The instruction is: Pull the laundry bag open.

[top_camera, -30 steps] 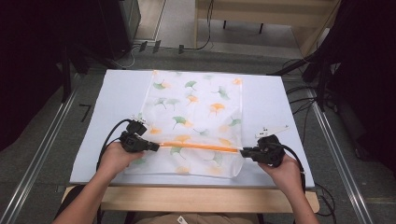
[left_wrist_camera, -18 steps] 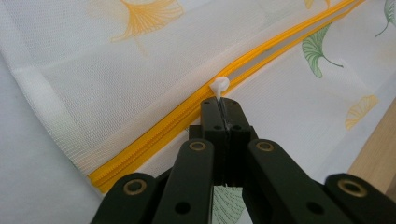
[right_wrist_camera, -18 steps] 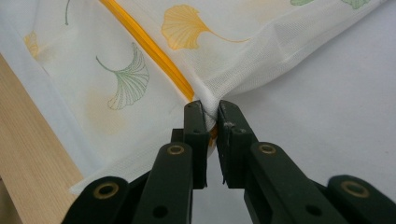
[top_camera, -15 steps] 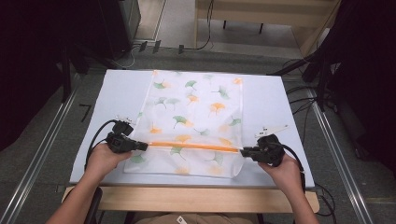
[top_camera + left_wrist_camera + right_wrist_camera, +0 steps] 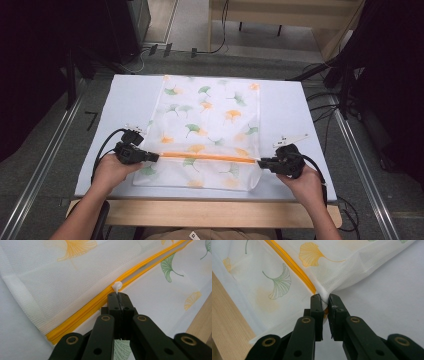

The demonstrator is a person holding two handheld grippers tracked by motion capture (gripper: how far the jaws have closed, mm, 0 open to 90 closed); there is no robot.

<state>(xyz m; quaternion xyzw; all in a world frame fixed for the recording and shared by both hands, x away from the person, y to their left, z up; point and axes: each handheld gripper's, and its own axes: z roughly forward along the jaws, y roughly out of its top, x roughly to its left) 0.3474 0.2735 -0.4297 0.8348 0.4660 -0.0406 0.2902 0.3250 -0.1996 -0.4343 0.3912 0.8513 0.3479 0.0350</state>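
1. Position: the mesh laundry bag lies flat at the centre of the high view on the white surface. Its orange zipper runs left to right across the lower part of the frame.
2. Left tongs: pressed together on the white zipper pull, near the zipper's left end. In the high view they sit at lower left.
3. Right tongs: narrowed onto a bunched corner of mesh at the zipper's right end, a slim gap between the jaws. In the high view they sit at lower right.
4. Risk, pull slip: the pull is small and gripped only by its tip. A tug off the zipper line would likely free it.
5. Risk, anchor loss: the right grip holds thin mesh only. Strong tension could draw the fabric out, and the bag would slide instead of the slider travelling.
6. Risk, snagging: loose mesh beside the teeth could catch in the slider if the bag goes slack.
7. Markings: no brand, label or readable writing is visible; the bag carries only a green and orange ginkgo-leaf print.
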